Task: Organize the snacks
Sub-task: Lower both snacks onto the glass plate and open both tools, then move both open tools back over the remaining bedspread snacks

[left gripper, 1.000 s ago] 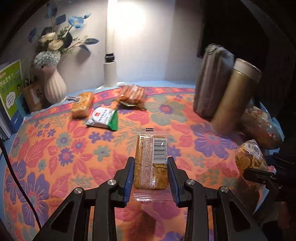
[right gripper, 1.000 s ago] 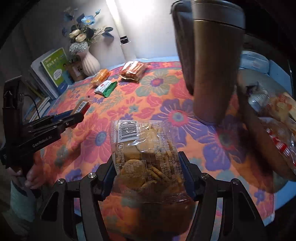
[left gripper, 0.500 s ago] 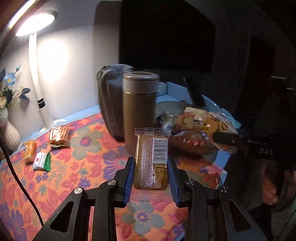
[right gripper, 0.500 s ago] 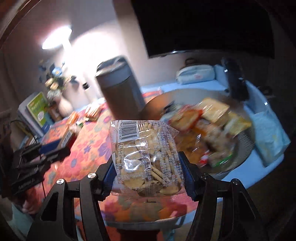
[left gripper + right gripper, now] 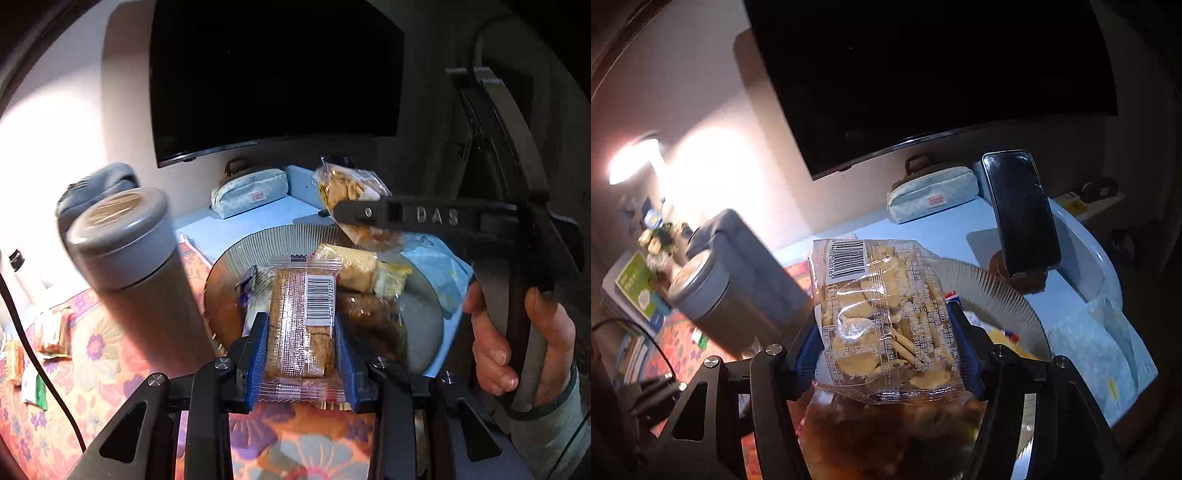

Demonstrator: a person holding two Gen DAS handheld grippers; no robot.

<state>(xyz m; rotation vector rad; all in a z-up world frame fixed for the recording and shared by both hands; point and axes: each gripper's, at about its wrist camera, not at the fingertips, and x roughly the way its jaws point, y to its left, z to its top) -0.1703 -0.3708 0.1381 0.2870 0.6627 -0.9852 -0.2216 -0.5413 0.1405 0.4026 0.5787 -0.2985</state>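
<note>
My left gripper [image 5: 301, 345] clamps a clear-wrapped cake bar [image 5: 301, 325] above the ribbed round tray [image 5: 258, 240], near its front edge. My right gripper [image 5: 892, 343] clamps a clear cracker bag [image 5: 882, 317], also above the tray [image 5: 997, 291]. More snack packs [image 5: 364, 269] lie in the tray. A grey flask [image 5: 136, 273] stands just left of the tray, a phone [image 5: 1019, 210] behind it.

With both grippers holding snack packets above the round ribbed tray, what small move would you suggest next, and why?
Probably lower the left gripper a little and let go: its clear-wrapped brown cake bar hangs over the round ribbed tray, where other snacks already lie. The right gripper, clamped on the clear bag of small biscuits, sits close by over the same tray, so one drop at a time seems safer.
</note>
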